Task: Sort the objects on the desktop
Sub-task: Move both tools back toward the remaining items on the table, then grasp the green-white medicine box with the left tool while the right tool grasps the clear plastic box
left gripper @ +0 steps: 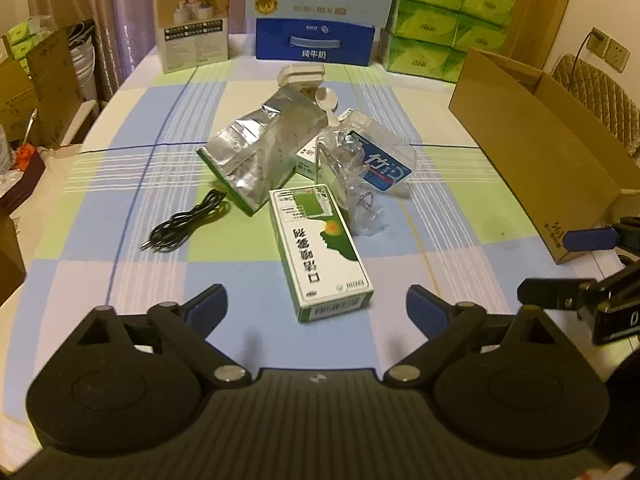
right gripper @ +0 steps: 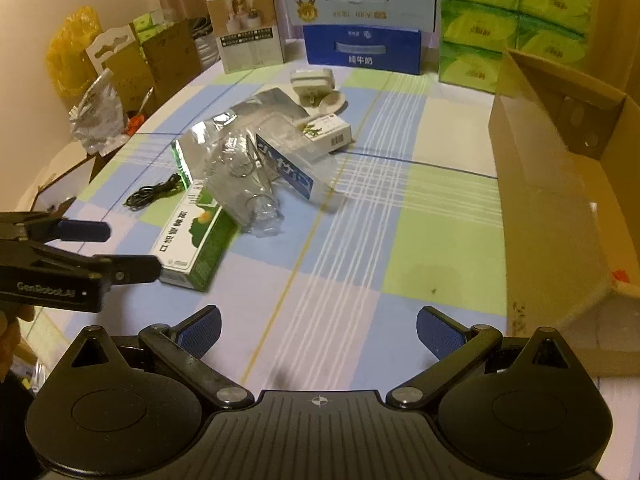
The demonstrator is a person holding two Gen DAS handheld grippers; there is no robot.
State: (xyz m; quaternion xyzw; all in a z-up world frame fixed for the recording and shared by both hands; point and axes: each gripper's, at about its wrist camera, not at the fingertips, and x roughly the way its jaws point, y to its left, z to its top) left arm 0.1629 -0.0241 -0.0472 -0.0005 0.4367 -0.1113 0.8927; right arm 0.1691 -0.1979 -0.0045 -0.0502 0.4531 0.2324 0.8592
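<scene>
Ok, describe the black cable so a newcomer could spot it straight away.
Start at the checked tablecloth and find the pile of packets in its middle. The silver foil bag lies on the pile's left side in the left wrist view; the cable lies just beside it on bare cloth. It is the only thin, black, coiled thing there.

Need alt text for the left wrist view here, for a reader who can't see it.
The open left gripper hovers just short of a green-and-white medicine box lying on a checked tablecloth. Behind the box lie a silver foil pouch, crumpled clear packaging and a black cable. An open cardboard box stands at right, with the right gripper beside it.
</scene>
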